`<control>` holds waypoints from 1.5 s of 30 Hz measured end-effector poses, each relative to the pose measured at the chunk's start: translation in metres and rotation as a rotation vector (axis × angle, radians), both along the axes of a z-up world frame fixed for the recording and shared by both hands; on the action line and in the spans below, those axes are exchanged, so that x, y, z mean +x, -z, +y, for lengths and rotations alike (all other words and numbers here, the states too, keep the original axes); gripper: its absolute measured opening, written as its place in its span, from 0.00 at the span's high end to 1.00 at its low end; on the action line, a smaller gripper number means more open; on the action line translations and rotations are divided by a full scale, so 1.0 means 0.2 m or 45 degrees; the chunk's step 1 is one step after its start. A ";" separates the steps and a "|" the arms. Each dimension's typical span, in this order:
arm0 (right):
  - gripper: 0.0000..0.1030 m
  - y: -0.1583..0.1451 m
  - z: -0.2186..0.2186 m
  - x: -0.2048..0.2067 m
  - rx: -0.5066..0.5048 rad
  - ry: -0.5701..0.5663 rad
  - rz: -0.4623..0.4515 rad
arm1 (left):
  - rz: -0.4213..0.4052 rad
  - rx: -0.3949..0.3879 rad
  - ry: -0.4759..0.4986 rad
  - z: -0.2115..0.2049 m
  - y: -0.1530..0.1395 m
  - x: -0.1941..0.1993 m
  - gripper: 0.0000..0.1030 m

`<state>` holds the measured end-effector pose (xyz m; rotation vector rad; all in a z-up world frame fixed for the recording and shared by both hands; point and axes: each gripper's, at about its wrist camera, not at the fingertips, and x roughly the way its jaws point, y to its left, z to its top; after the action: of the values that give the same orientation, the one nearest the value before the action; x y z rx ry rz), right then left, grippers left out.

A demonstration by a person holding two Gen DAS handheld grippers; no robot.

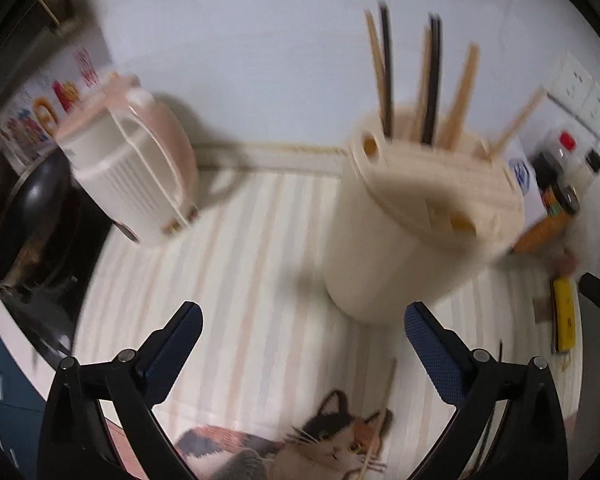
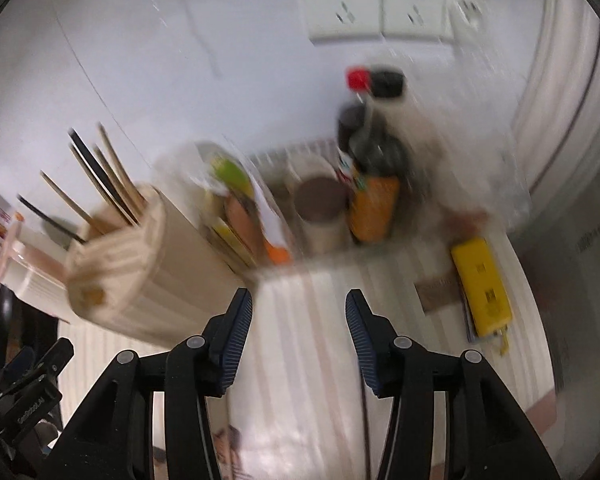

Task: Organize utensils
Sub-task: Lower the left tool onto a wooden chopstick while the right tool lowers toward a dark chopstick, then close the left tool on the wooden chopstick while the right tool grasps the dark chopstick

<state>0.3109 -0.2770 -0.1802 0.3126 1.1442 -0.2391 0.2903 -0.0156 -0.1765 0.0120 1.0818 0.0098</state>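
A cream utensil holder (image 1: 416, 216) stands on the striped mat with several wooden and dark chopsticks (image 1: 432, 80) upright in it. My left gripper (image 1: 303, 309) hovers open just in front of the holder, with only mat between its fingers. Thin loose chopsticks (image 1: 386, 396) lie on the mat near the cat print. In the right wrist view the holder (image 2: 140, 264) is at the left and my right gripper (image 2: 298, 295) is open over bare mat, beside the holder. A dark chopstick (image 2: 366, 424) lies on the mat under the right finger. Both views are motion-blurred.
A cream and pink rice cooker (image 1: 140, 176) and a black pan (image 1: 32, 216) stand at the left. Bottles and jars (image 2: 372, 184) and a snack bag (image 2: 240, 208) crowd the back wall under sockets (image 2: 380, 8). A yellow flat object (image 2: 482, 288) lies at the right.
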 end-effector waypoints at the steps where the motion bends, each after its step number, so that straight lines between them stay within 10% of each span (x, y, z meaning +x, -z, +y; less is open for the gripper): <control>1: 0.51 0.02 -0.01 -0.02 0.005 0.005 0.016 | 0.011 0.014 0.008 -0.01 0.03 -0.01 0.00; 21: 0.51 0.62 -0.13 -0.40 0.054 -0.008 0.508 | 0.286 0.161 0.240 -0.31 0.54 -0.25 0.01; 30: 0.47 0.80 -0.17 -0.50 0.067 0.015 0.612 | 0.441 0.154 0.306 -0.38 0.75 -0.30 0.27; 40: 0.47 0.94 -0.14 -0.53 0.071 -0.009 0.661 | 0.474 0.106 0.298 -0.35 0.81 -0.29 0.93; 42: 0.52 0.95 -0.11 -0.55 0.052 -0.001 0.644 | 0.475 0.105 0.278 -0.32 0.81 -0.27 0.94; 45: 0.87 0.95 -0.04 -0.52 0.035 -0.033 0.622 | 0.487 0.080 0.237 -0.25 0.82 -0.26 0.95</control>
<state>0.2071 -0.2850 -0.3704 0.2704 1.6338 -0.2859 0.2387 -0.0649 -0.3401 0.1775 1.4589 -0.1311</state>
